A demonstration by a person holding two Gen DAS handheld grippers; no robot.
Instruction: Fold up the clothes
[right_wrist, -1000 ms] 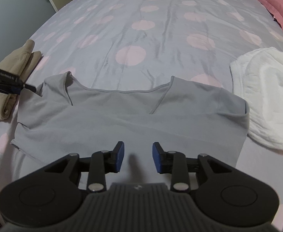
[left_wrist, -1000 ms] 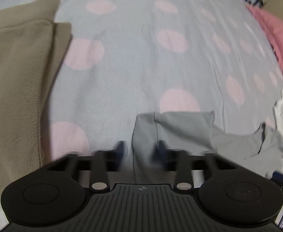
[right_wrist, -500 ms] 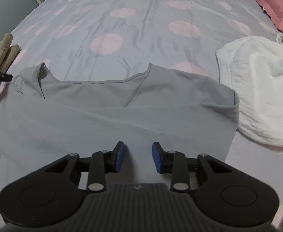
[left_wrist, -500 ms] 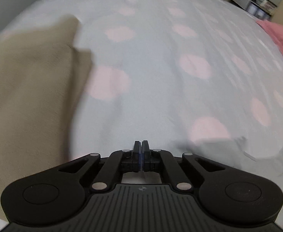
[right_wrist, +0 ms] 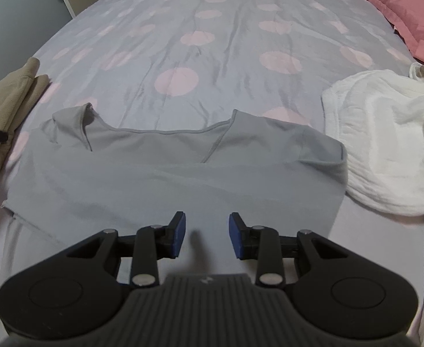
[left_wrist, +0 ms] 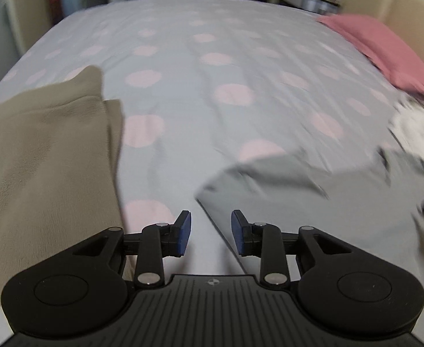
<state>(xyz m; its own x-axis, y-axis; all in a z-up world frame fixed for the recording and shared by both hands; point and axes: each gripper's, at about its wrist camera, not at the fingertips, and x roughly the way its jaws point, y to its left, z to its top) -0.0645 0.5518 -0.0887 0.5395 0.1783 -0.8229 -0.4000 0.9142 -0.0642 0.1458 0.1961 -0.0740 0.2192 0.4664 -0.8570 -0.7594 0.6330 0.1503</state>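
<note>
Left wrist view is motion-smeared on its right side: the grey top (left_wrist: 313,190) there reads as a soft blur, its near edge running under the left gripper (left_wrist: 211,232), and the white heap (left_wrist: 417,136) beyond it has no clear outline. A dark bit at that view's right edge cannot be made out. In the right wrist view the top (right_wrist: 177,179) is sharp and lies flat on the spotted sheet (right_wrist: 217,57), long axis running left to right, neckline on the far side facing away from the camera, sleeves folded in at both ends; its near hem is hidden behind the right gripper (right_wrist: 207,234). A tan folded garment (right_wrist: 6,98) sits just left of the top, cut off by the frame, with a black tip of the left gripper over it. A white blanket (right_wrist: 385,141) touches the top's right end. A pink pillow (right_wrist: 405,11) lies at the far right, well apart. Left jaws have just been opening and stand apart, nothing pinched between the pads, only sheet and the top's edge below. Right jaws stand apart over the top, gripping nothing.
</note>
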